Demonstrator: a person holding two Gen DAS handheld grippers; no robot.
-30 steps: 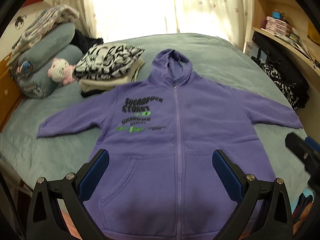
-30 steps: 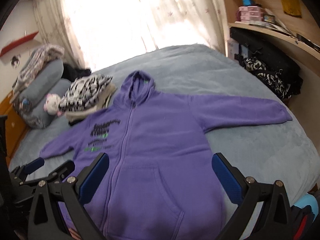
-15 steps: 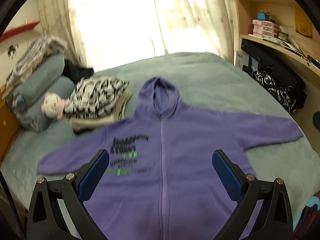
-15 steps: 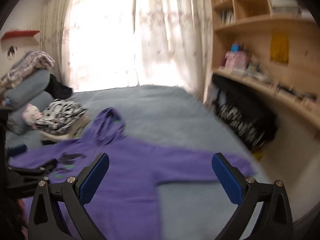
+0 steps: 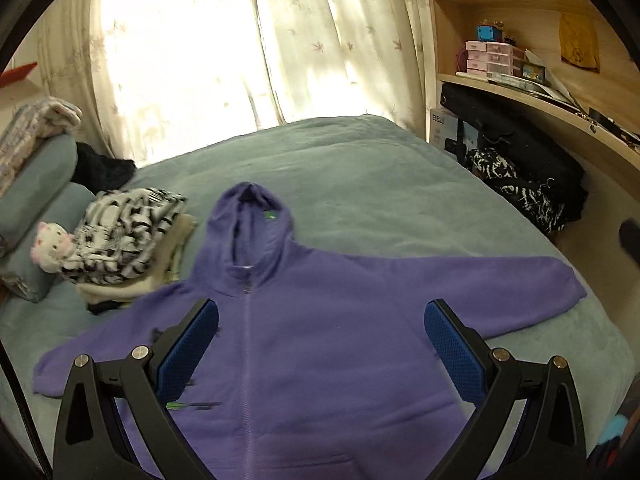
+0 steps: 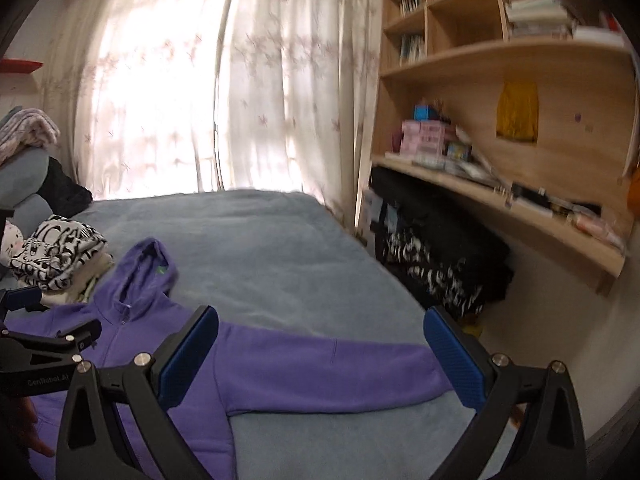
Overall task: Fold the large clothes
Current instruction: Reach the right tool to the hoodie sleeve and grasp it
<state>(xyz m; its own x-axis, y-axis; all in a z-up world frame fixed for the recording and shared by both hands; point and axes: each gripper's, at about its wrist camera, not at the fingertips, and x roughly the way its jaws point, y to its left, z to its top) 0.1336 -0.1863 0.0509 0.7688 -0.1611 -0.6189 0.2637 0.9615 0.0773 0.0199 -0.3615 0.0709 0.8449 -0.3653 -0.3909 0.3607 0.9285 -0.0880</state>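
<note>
Bedroom, curtained window behind, grey-blue bed as the work surface. Left gripper: fingers spread wide, holding nothing, hovering above the chest of one purple hoodie. Right gripper: fingers likewise spread and empty, hanging over the hoodie's right sleeve, whose cuff lies just beside the right-hand pad in the right wrist view. Hoodie lies flat, front up, zip closed, hood pointing away toward the window; body axis runs away from the person, both sleeves spread out sideways across that axis. Key relation: the right sleeve runs crosswise under the right fingers with its cuff at the outer end near the bed edge, so the right gripper is plainly the nearer one for that sleeve; the left sleeve lies out beyond the left gripper's own side. Judgement: no fold made yet; the likely first step is bringing a sleeve in over the body. Count: one hoodie, two sleeves, two grippers; one stack of folded clothes beside the hood, topped by a black-and-white print; one plush toy touching that stack; pillows at the far left.
</note>
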